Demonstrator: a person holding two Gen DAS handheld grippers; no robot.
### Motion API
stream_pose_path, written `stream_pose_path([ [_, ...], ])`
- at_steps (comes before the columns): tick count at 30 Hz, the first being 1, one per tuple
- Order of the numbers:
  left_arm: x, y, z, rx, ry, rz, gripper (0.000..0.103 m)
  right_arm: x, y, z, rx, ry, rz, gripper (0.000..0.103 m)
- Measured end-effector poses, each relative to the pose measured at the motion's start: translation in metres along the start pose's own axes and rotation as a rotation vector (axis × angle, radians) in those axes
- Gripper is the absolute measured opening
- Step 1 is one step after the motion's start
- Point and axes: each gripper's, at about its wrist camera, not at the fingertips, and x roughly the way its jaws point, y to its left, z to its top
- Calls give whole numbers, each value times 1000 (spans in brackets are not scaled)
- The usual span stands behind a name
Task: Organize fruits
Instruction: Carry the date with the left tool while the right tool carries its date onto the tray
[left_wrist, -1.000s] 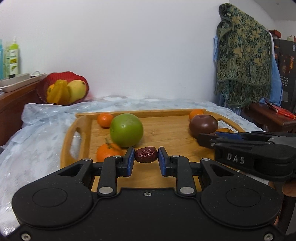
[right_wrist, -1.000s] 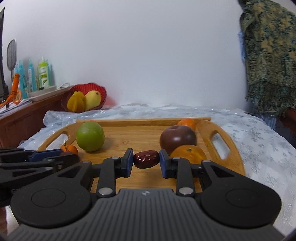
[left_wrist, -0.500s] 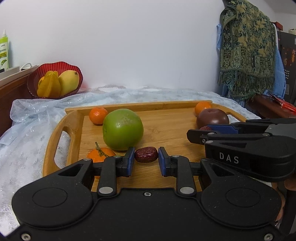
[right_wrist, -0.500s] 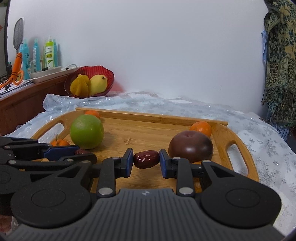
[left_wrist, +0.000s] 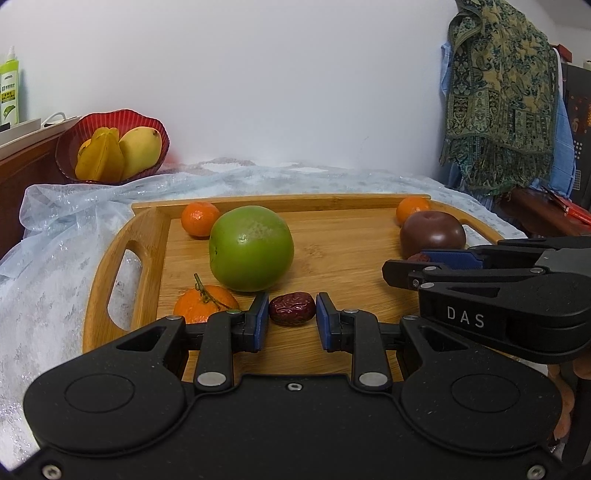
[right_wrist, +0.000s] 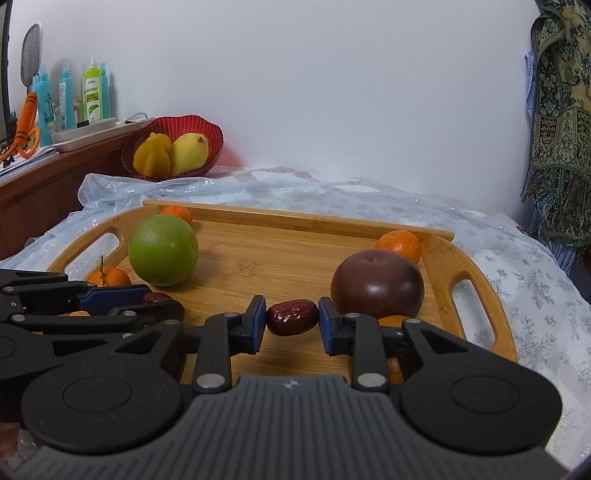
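On the left, the left claw (left_wrist: 291, 318) is clamped on a red date (left_wrist: 291, 314) above the wooden tray (left_wrist: 147, 236). To its right, the right claw (right_wrist: 291, 319) pinches another date (right_wrist: 292, 316). I'd say sorting is midway: neither date is set down, and the green fruit (left_wrist: 251, 248) and tangerines (left_wrist: 199, 223) lie scattered.

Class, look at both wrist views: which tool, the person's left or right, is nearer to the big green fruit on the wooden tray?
Left. The left tool, shut on a red date, sits just in front of the green fruit; the right tool is over by the dark brown fruit.
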Motion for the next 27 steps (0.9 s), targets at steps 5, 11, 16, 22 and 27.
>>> stream_pose_path([
  [5,2,0,-1,-3,10,0,26,1,2,0,-15,2,1,36],
  [11,2,1,-1,-6,11,-1,26,1,4,0,-27,3,1,36],
  [16,2,1,-1,-4,11,-1,26,1,4,0,-28,4,0,36],
  [22,2,1,-1,-4,12,-2,26,2,5,0,-35,4,-3,37],
  [27,2,1,-1,-5,12,-3,26,2,7,-1,-48,4,-7,38],
])
